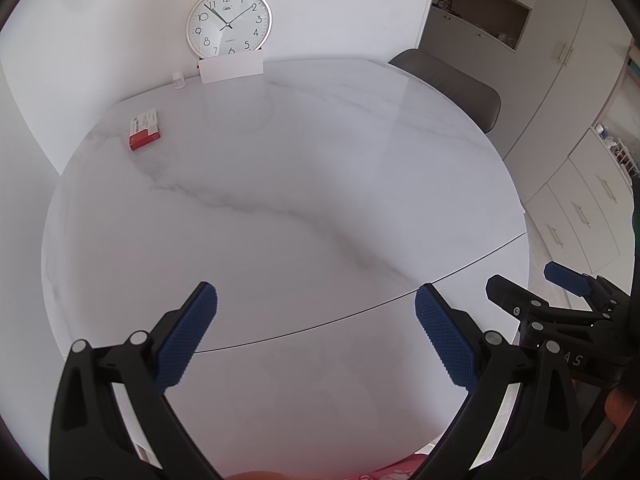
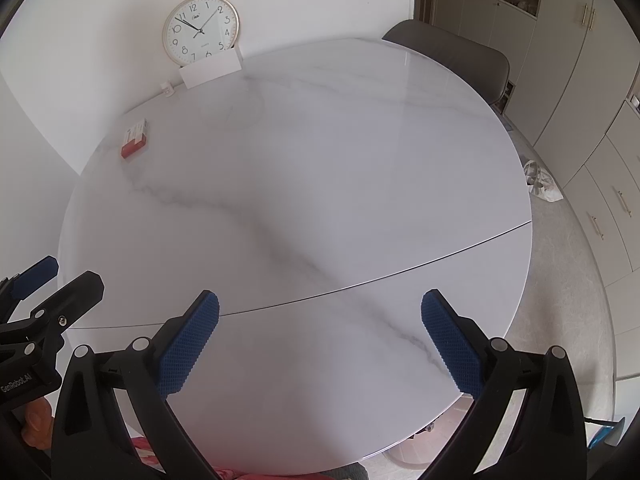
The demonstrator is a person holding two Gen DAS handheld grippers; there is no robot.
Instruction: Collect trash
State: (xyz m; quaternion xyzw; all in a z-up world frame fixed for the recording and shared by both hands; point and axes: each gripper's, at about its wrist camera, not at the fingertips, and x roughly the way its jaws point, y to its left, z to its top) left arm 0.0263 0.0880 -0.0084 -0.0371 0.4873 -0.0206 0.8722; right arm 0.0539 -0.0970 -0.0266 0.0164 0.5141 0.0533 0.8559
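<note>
A small red and white carton [image 1: 144, 133] [image 2: 135, 139] lies flat near the far left edge of the round white marble table [image 1: 280, 208] [image 2: 304, 184]. My left gripper [image 1: 316, 300] hovers open over the near part of the table, nothing between its blue pads. My right gripper [image 2: 320, 306] is open too, also above the near edge, empty. Each gripper shows in the other's view: the right one [image 1: 524, 284] at the right side, the left one [image 2: 72, 276] at the left side. Both are far from the carton.
A wall clock [image 1: 229, 22] leans at the table's back behind a white card [image 1: 231, 67], with a tiny white bottle [image 1: 178, 79] beside it. A grey chair [image 1: 452, 84] stands at the far right. A crumpled plastic bag [image 2: 540, 182] lies on the floor by the cabinets [image 2: 600, 184].
</note>
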